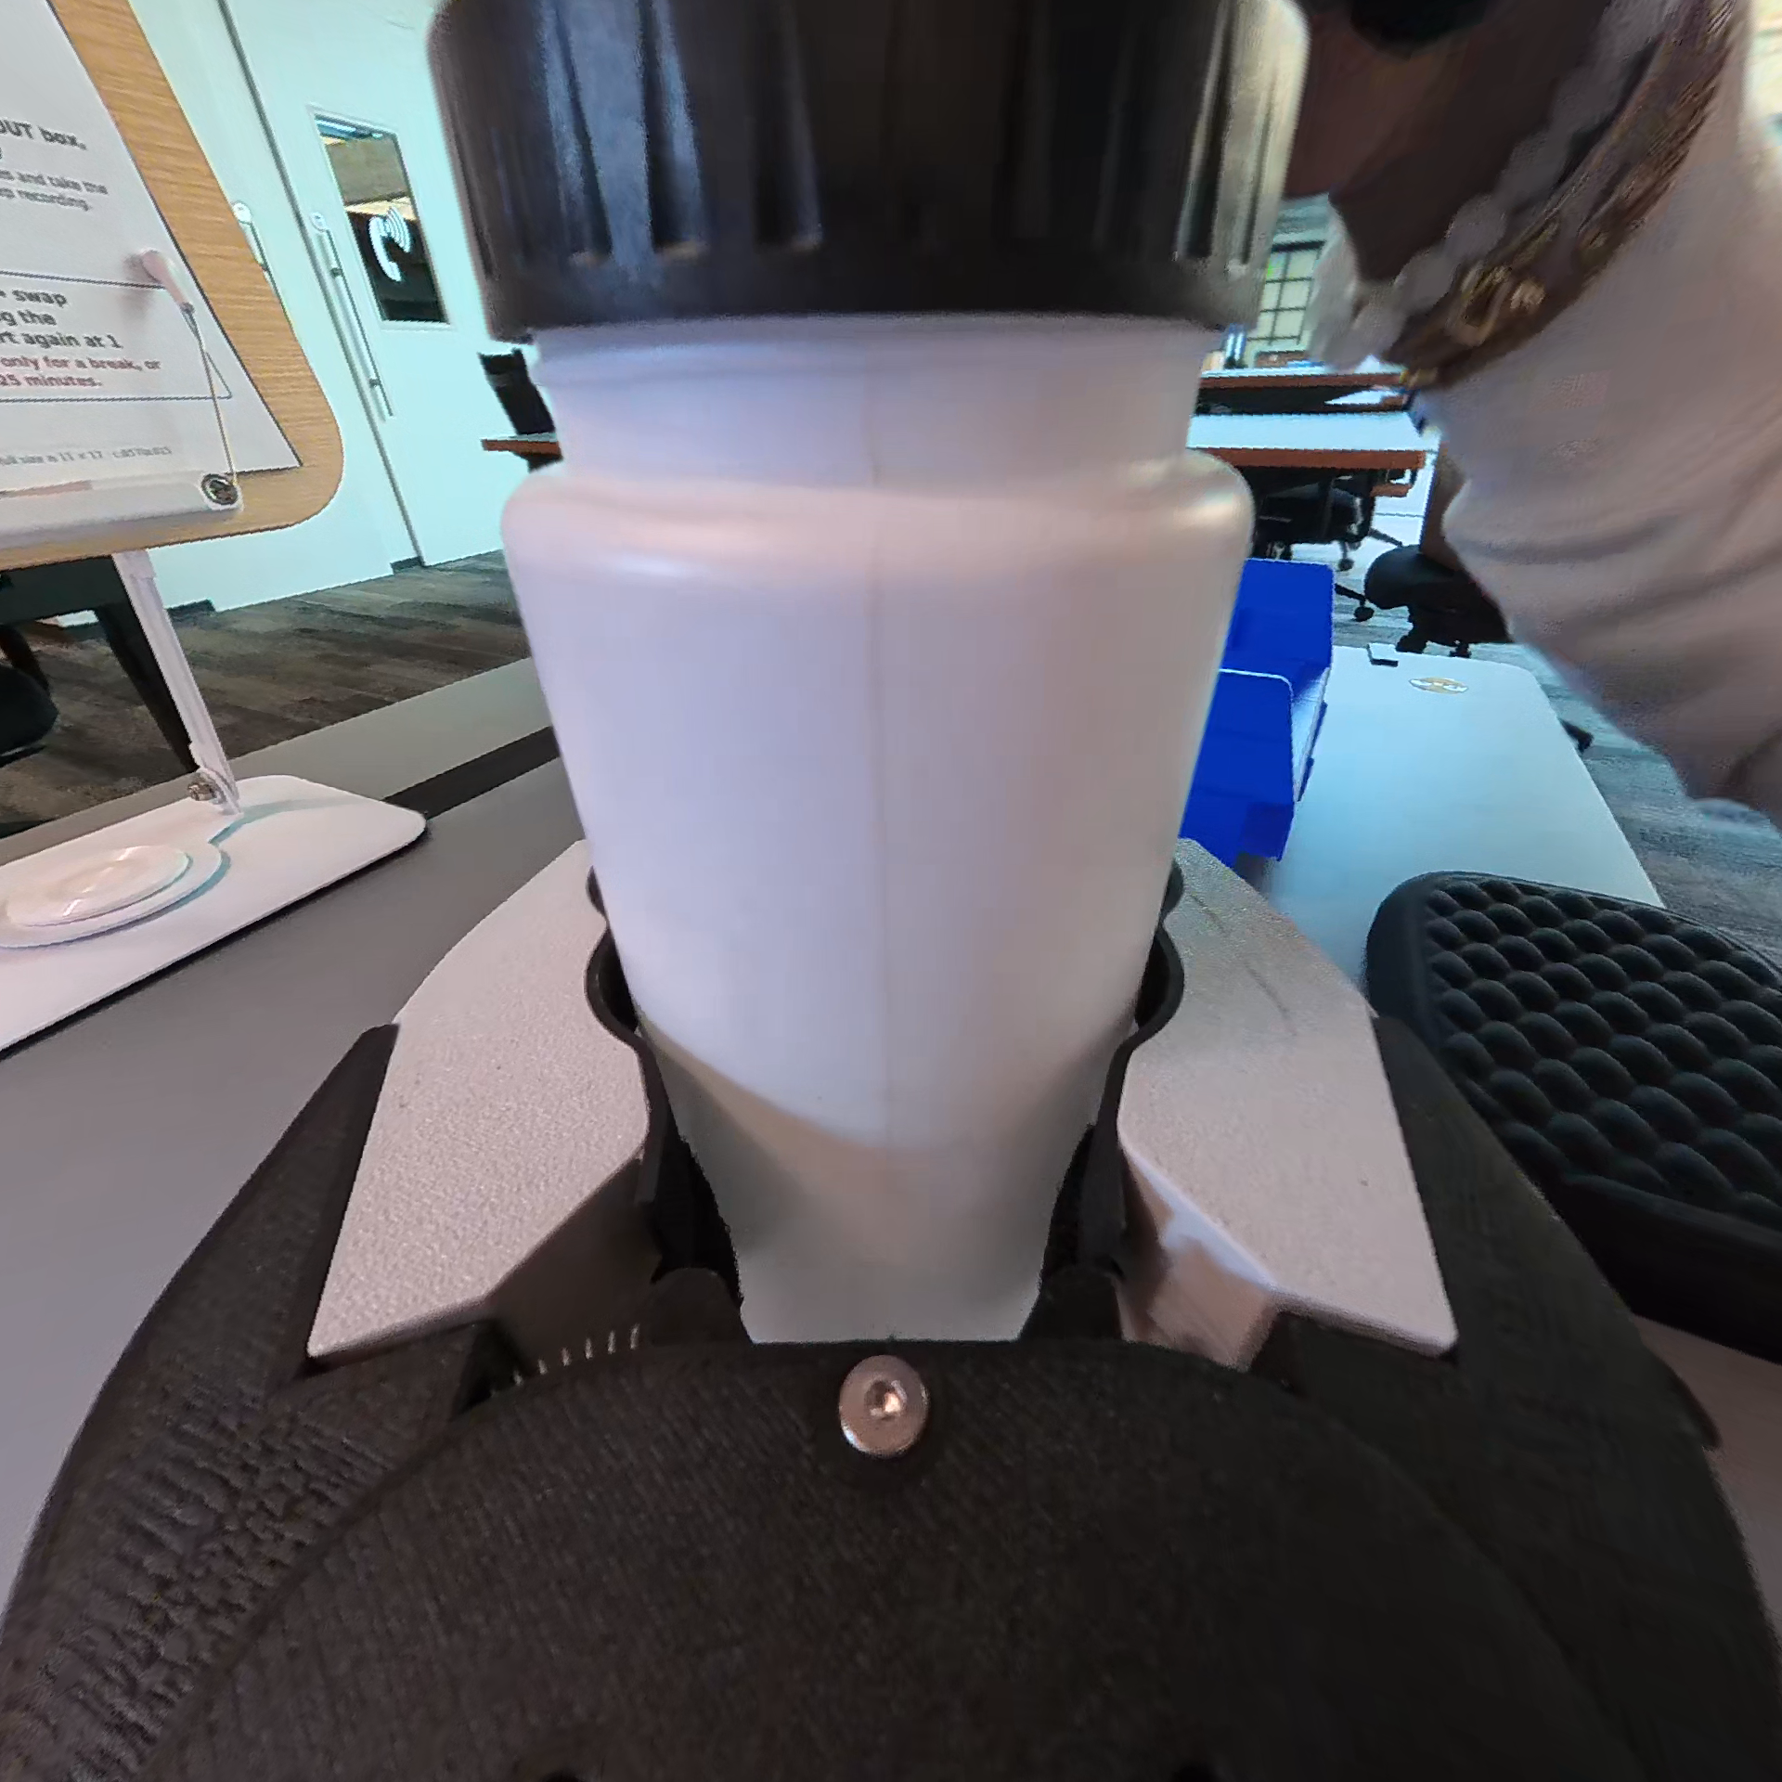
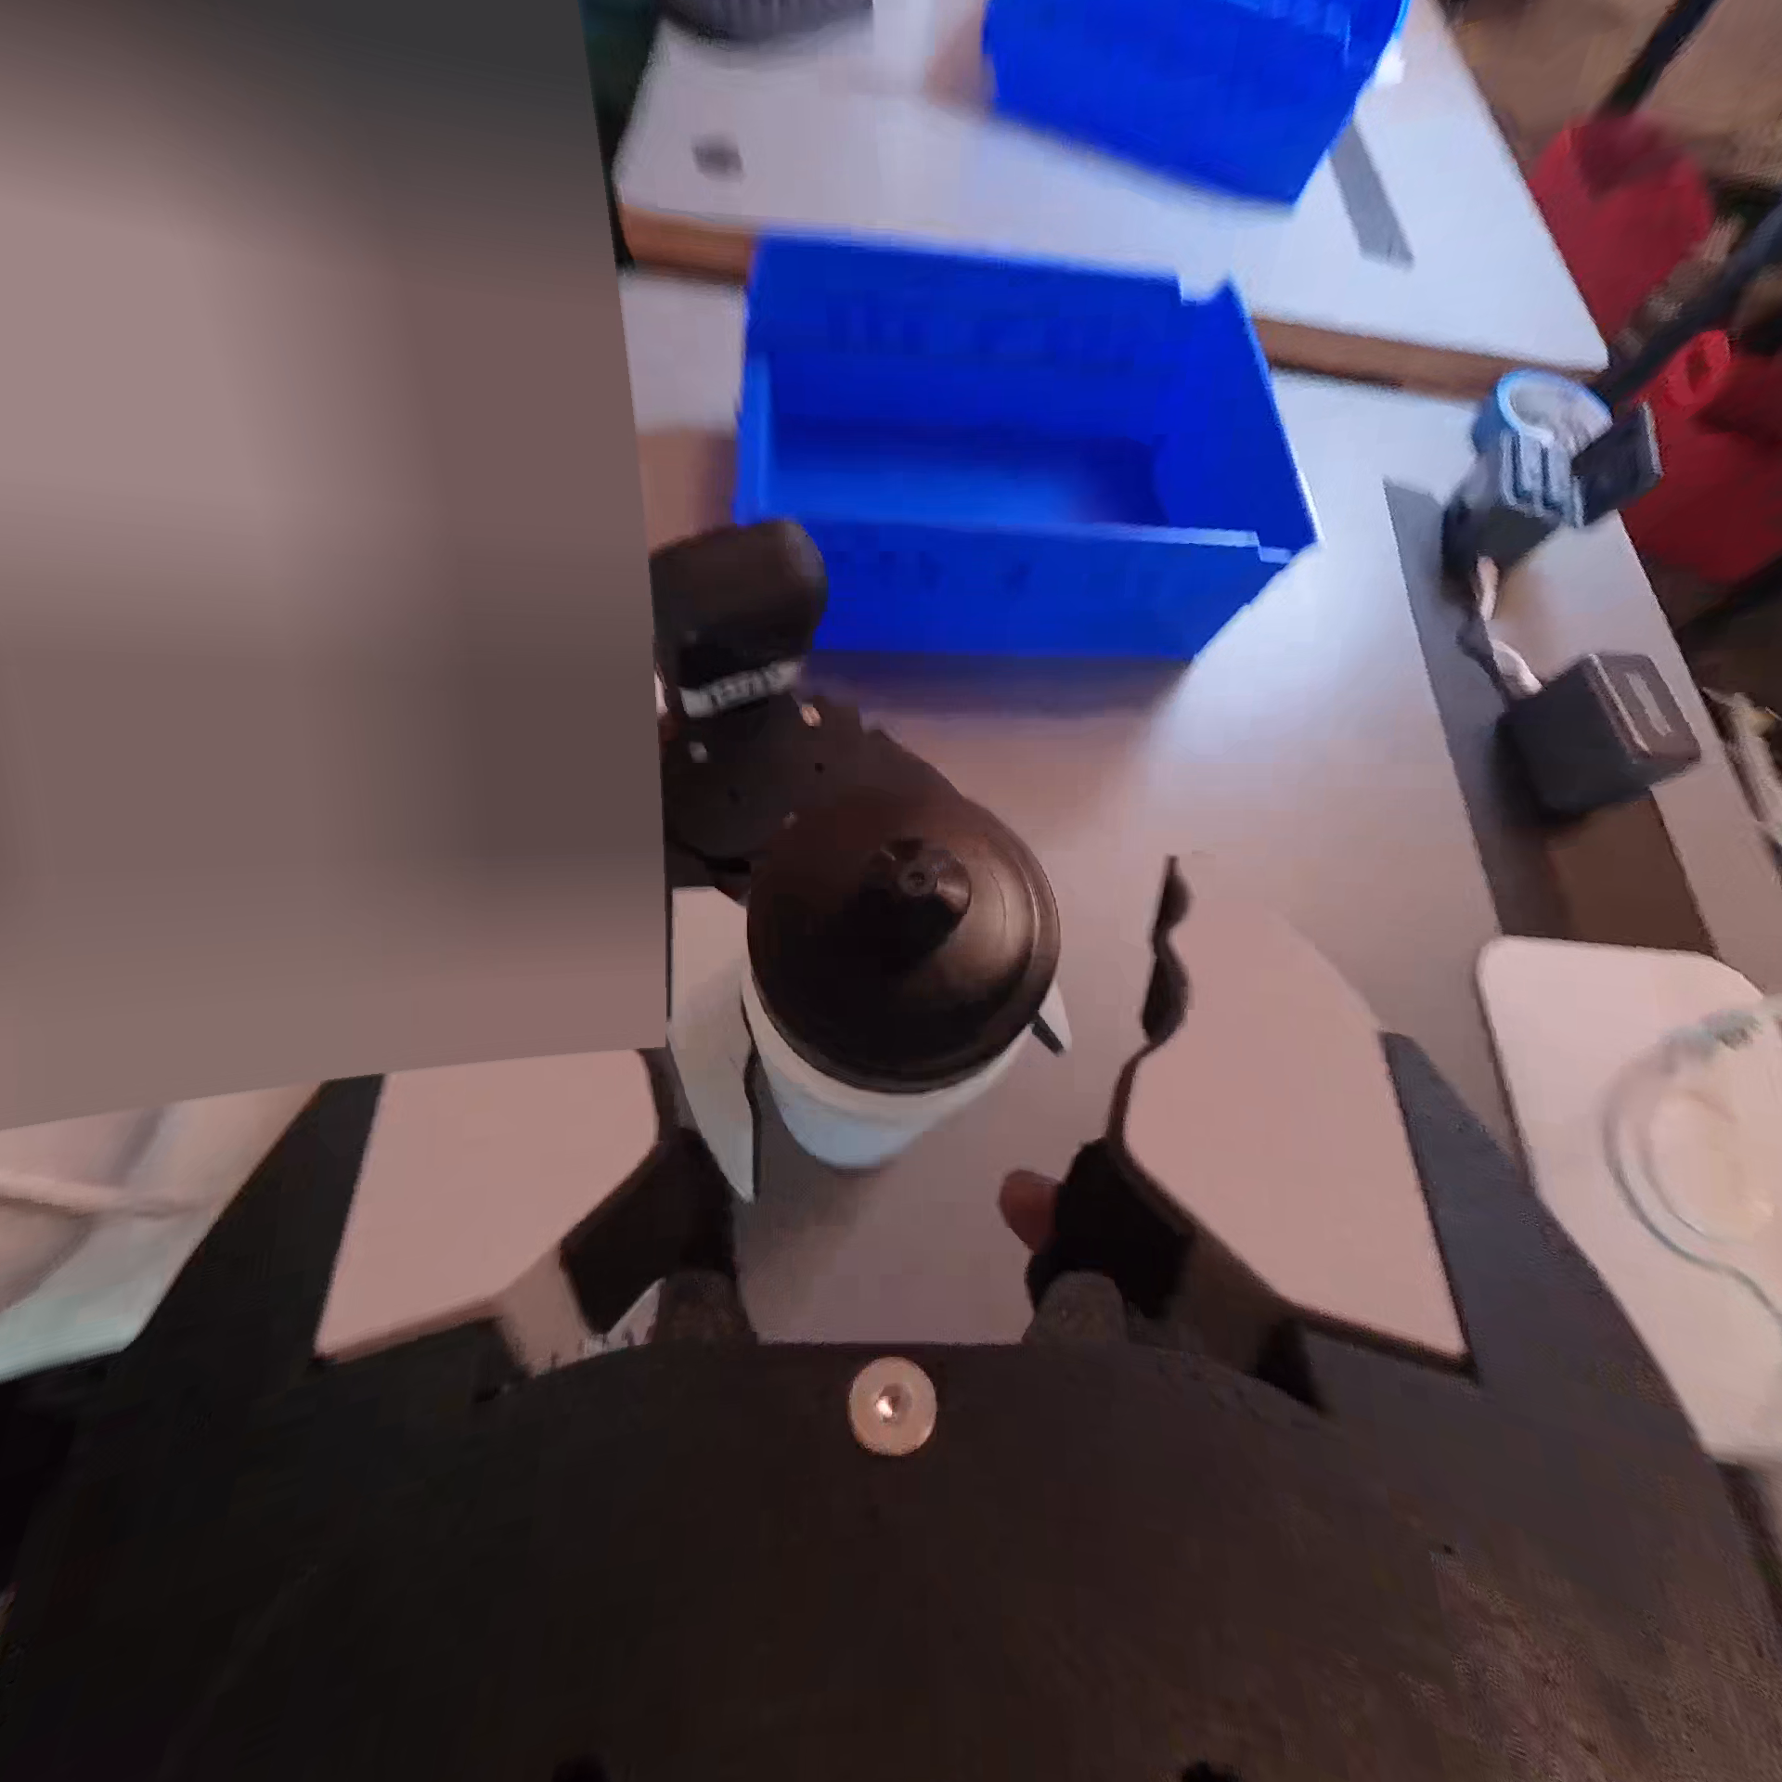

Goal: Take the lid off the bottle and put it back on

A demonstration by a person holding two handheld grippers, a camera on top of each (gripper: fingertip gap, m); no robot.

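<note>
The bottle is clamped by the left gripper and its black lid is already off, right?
Not quite. The left gripper does clamp the white bottle, but the black lid is on its neck, as the left wrist view shows. The right gripper is open above it.

Evenly lit by soft indoor light, without harsh glare. Left wrist view mostly sharp, though the ribbed black screw lid [image 1: 858, 164] and a white sleeve [image 1: 1620, 463] smear near the top edge; straight lines bow with wide-angle distortion. Right wrist view blurred throughout, dimmer and warmer, the open blue plastic bin [image 2: 1003, 569] streaked, casting a faint bluish shadow.
</note>
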